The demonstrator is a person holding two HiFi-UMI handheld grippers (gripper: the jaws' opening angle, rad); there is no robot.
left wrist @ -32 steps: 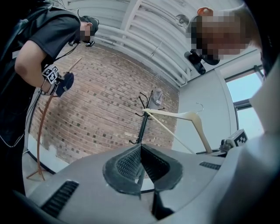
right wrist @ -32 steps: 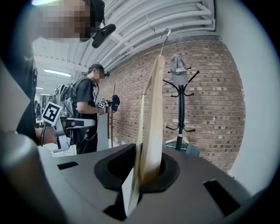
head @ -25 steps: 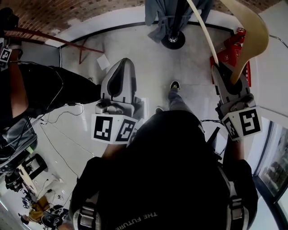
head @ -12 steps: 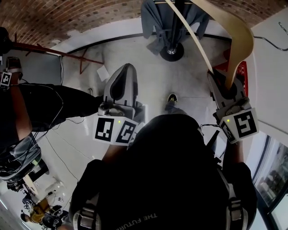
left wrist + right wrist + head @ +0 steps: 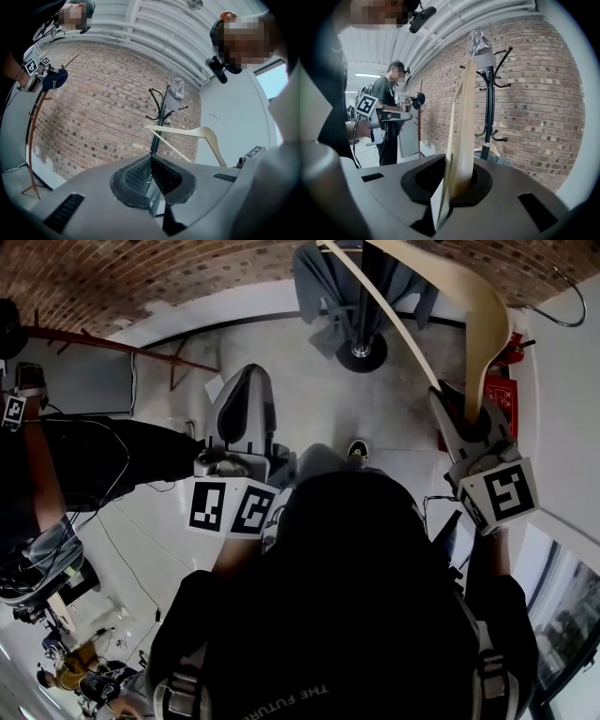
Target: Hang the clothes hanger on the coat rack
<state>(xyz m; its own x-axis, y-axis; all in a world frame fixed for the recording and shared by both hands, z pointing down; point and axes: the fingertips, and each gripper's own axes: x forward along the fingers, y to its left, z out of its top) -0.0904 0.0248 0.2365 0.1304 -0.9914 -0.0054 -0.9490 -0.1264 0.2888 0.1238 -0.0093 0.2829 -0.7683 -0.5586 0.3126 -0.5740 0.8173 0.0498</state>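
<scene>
Hanger (image 5: 483, 324) clamped in right gripper (image 5: 466, 414), near coat rack (image 5: 365, 310); left gripper (image 5: 250, 373) closed, empty.

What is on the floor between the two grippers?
In the head view, only the person's shoe on pale floor, between the left gripper and the right gripper.

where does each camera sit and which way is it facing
Head view: on the person's head, facing steeply down; shows torso, left gripper, right gripper holding the hanger.
Left gripper view: on the left gripper, facing up along its shut jaws at the brick wall; the person's head shows upper right.
Right gripper view: on the right gripper, facing along jaws clamped on the hanger; head upper left.
Shared: all three show the coat rack and hanger.
</scene>
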